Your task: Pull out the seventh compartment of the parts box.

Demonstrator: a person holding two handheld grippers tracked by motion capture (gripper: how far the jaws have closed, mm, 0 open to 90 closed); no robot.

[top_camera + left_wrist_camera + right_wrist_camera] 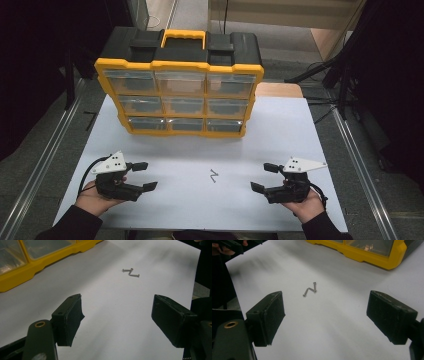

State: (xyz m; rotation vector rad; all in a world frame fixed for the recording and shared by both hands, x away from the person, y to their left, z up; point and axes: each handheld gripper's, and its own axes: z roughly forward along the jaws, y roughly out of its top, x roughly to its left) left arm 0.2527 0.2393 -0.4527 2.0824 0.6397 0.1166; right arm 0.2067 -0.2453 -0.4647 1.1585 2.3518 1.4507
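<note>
The screws (214, 175) lie on the white table (280, 130) between the two grippers, nearer the person's edge than the organizer; there look to be three, small and metallic, touching end to end in a zigzag (131, 272), (310, 290); they are surely light, stiff and smooth, likely to roll or skid on the bare surface, and thin enough to slip out of wide rubbery pads; the best hold is probably across one shank, jaws lowered flat to the table, taking one end screw first so the others are not scattered; whether the heads are flat or domed is too small to tell.

The left gripper (142, 176) rests in the person's hand at the left, jaws wide apart and holding nothing; the right gripper (264, 177) mirrors it at the right, also spread wide and empty; both point inward toward the screws, well apart from them.

Beyond stands the yellow organizer (180, 97), upright, with nine clear drawers in three rows; its drawer contents are hazy behind the plastic, so which drawer suits screws cannot be judged; the organizer is cut off at the frame edge in both gripper views; the table's near edge is hidden by the person's sleeves.
</note>
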